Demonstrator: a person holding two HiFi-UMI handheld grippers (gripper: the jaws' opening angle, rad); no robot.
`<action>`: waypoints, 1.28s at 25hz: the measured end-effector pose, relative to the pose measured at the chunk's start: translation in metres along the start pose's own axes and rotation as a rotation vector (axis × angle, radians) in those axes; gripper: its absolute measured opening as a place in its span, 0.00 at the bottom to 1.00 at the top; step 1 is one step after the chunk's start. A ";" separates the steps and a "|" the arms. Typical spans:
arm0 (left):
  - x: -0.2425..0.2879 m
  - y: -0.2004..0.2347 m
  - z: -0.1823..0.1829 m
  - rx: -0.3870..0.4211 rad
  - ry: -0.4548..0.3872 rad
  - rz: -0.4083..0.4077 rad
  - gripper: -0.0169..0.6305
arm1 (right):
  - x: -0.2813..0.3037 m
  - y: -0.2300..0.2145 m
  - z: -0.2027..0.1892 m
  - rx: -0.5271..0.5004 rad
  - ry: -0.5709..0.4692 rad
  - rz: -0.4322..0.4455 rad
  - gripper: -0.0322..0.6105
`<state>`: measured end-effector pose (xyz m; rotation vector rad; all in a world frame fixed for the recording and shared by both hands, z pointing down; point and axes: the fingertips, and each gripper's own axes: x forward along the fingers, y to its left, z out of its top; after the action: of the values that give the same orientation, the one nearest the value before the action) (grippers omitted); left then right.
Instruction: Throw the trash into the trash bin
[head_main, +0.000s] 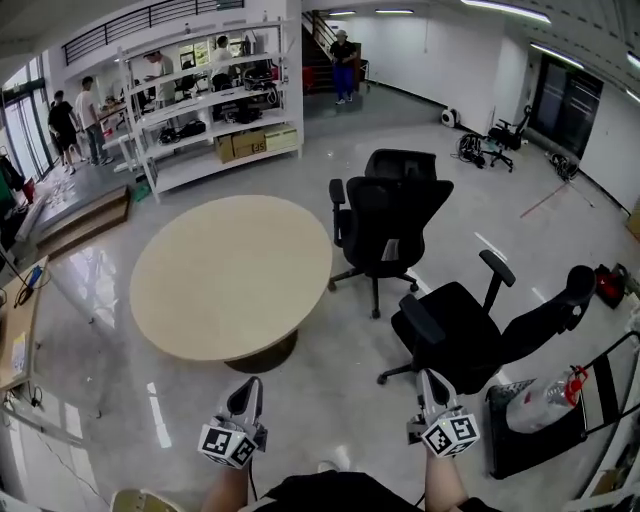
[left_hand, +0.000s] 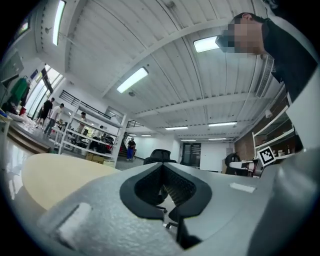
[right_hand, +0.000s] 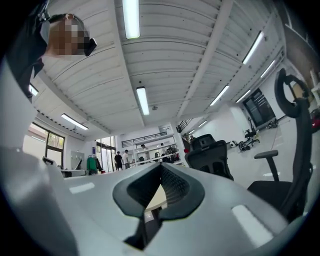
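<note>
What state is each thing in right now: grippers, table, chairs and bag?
Left gripper: shut, empty.
Right gripper: shut, empty.
Round table: top bare.
Far chair: upright, unoccupied.
Near chair: back reclined, unoccupied.
White bag: lying on a dark platform, untouched.

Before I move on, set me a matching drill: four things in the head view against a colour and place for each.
1 round table
2 shelving unit
3 reclined chair
4 plastic bag

A white, far back, upper left
B pale with red, low at the right edge
C beige, centre
D black, lower right of centre

Pairs: 1-C, 2-A, 3-D, 4-B
</note>
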<state>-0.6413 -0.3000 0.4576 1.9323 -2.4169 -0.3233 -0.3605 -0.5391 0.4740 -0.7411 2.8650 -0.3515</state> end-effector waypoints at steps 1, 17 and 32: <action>0.004 -0.008 -0.002 -0.004 0.007 -0.030 0.03 | -0.009 -0.002 0.003 0.002 -0.008 -0.022 0.06; 0.016 -0.074 0.000 -0.001 0.028 -0.439 0.03 | -0.147 0.040 0.021 -0.078 -0.096 -0.362 0.06; 0.012 -0.175 -0.032 -0.064 0.121 -0.780 0.03 | -0.324 0.077 0.008 -0.097 -0.153 -0.763 0.06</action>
<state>-0.4708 -0.3529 0.4557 2.6774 -1.4609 -0.2742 -0.1140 -0.3148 0.4767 -1.7768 2.3569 -0.2220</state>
